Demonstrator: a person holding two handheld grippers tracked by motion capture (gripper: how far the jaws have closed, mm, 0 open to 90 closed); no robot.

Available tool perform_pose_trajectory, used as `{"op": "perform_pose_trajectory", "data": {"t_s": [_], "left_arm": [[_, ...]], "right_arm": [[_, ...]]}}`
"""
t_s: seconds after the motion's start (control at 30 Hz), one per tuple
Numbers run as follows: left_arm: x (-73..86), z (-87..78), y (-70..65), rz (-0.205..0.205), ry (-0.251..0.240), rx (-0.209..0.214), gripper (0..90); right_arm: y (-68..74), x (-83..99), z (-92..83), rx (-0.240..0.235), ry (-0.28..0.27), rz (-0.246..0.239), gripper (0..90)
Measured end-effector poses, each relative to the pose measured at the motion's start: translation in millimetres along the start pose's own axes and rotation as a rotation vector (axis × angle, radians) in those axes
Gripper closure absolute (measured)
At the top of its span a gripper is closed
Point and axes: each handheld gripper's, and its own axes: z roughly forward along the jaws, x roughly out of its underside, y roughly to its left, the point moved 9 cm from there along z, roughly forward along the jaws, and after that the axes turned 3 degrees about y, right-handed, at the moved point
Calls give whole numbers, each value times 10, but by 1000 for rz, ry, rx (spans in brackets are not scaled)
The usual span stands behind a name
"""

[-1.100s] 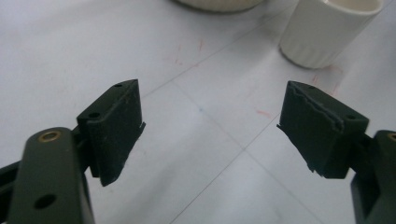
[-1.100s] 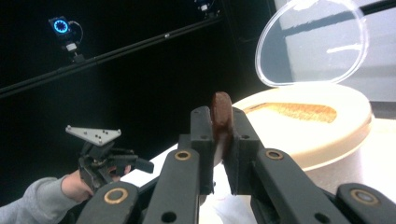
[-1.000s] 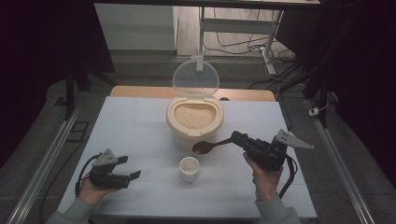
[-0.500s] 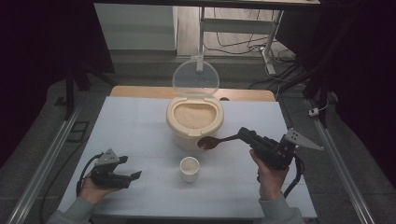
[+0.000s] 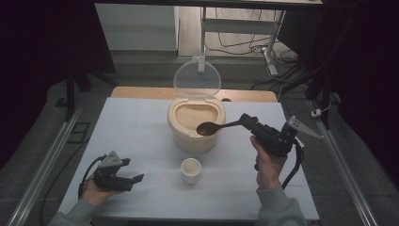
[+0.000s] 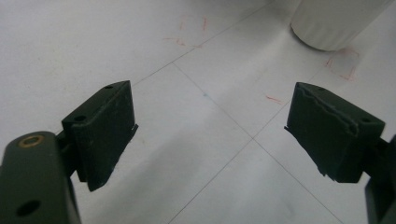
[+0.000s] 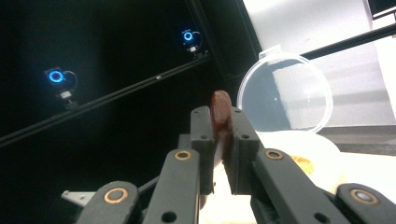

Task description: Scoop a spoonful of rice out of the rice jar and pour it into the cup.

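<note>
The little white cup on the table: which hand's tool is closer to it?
Left, narrowly. The left tool rests low on the table just left of the cup; the right tool, gripping a spoon, is raised beyond it near the rice container.

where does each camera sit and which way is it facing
High view: above the person's side, looking forward and down on the table; both forearms, left gripper and right gripper show.
Left gripper view: on the left gripper, looking down at the table; open jaws and the cup.
Right gripper view: on the right gripper, looking up past the clamped spoon to the lid.
Shared: high and right gripper views both show spoon, lid and tub.
</note>
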Motion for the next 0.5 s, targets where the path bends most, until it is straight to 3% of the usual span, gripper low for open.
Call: {"op": "perform_pose_trajectory", "data": {"t_s": [0.2, 0.3, 0.5], "left_arm": [[6, 7, -3, -1, 6, 7, 152], [3, 4, -7, -1, 2, 13, 151], [10, 13, -2, -3, 8, 9, 152]], "right_arm": [[-124, -66, 225, 48, 26, -20, 827], [-192, -79, 307, 57, 27, -1, 826], [-325, -99, 440, 136, 66, -41, 827]]}}
